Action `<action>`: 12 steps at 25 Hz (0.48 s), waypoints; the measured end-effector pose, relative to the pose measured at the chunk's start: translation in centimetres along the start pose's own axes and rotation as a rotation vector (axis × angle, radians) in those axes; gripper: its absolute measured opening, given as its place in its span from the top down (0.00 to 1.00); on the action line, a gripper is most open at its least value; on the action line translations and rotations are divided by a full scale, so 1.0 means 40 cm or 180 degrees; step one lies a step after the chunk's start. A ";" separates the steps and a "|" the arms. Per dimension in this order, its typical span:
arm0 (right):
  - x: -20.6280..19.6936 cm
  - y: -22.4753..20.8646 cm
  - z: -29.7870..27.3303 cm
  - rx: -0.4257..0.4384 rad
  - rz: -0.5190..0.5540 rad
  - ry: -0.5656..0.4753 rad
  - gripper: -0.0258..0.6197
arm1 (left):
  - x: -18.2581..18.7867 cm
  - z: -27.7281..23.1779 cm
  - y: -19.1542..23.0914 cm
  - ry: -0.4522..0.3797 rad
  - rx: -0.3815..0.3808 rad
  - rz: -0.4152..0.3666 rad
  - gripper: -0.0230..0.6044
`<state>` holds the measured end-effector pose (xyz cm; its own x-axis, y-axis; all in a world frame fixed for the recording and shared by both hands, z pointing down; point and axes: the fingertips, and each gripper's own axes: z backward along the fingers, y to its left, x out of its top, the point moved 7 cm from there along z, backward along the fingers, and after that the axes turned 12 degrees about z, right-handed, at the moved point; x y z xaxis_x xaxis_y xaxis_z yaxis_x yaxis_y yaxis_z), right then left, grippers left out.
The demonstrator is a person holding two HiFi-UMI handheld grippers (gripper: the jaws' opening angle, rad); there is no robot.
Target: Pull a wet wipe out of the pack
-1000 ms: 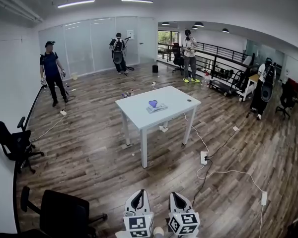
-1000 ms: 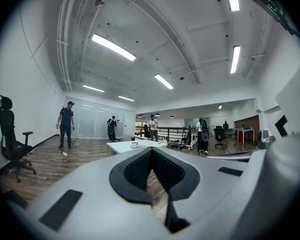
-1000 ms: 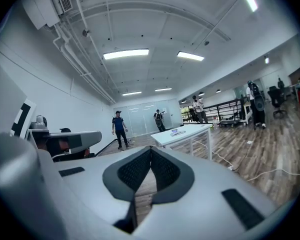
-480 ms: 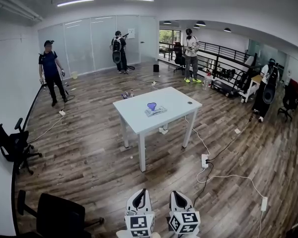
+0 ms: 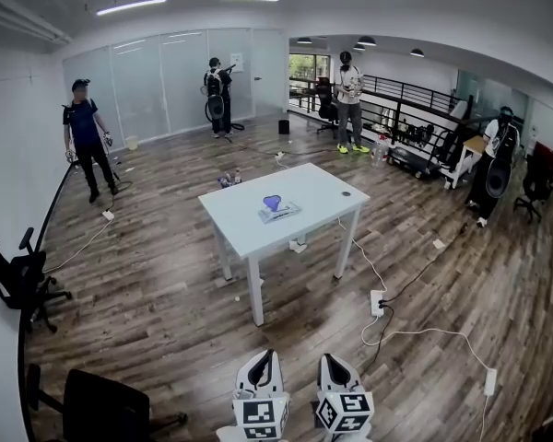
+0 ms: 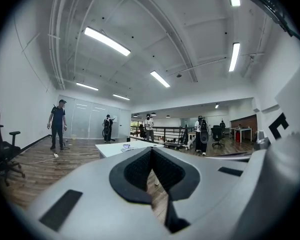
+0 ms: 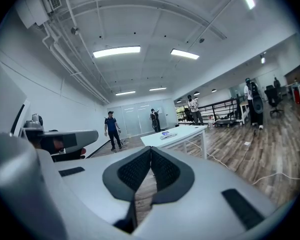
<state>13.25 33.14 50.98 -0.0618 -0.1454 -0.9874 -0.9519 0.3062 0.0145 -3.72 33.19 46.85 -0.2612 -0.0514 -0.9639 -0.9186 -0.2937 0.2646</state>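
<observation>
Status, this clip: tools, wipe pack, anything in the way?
Left tool and right tool shut, empty. Wipe pack on white table, well ahead, untouched. Power strip on floor beside table.

Partly seen or unreadable: head view

Cut off at the lower edge: left gripper (image 5: 263, 362) and right gripper (image 5: 332, 365), rear parts out of frame; black office chair (image 5: 101, 411) cropped at the bottom-left corner. Too small to make out — wet wipe pack (image 5: 279, 213) on the white table (image 5: 240, 233), print and opening unreadable, purple item (image 5: 273, 201) on top not identifiable.
</observation>
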 end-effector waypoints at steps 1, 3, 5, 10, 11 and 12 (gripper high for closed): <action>-0.002 -0.007 -0.007 -0.0006 -0.0007 0.0008 0.95 | -0.003 -0.008 -0.001 0.0014 0.0004 0.0000 0.95; -0.006 -0.018 -0.019 -0.0008 -0.0023 0.0030 0.95 | -0.009 -0.024 -0.001 0.0041 0.0014 -0.0006 0.95; -0.010 -0.029 -0.032 -0.0004 -0.0035 0.0056 0.95 | -0.016 -0.040 -0.001 0.0067 0.0028 -0.0007 0.95; -0.019 -0.052 -0.055 0.0000 -0.0060 0.0108 0.95 | -0.023 -0.079 -0.007 0.0106 0.0001 0.0003 0.95; -0.021 -0.058 -0.057 -0.0011 -0.0061 0.0113 0.95 | -0.024 -0.086 -0.009 0.0107 -0.0011 0.0001 0.95; -0.022 -0.065 -0.060 -0.0025 -0.0060 0.0117 0.95 | -0.025 -0.093 -0.011 0.0105 -0.0020 -0.0002 0.95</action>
<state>15.06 30.22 52.19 -0.0546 -0.1857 -0.9811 -0.9553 0.2957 -0.0028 -1.96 29.84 47.59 -0.2507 -0.0827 -0.9645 -0.9168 -0.2996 0.2640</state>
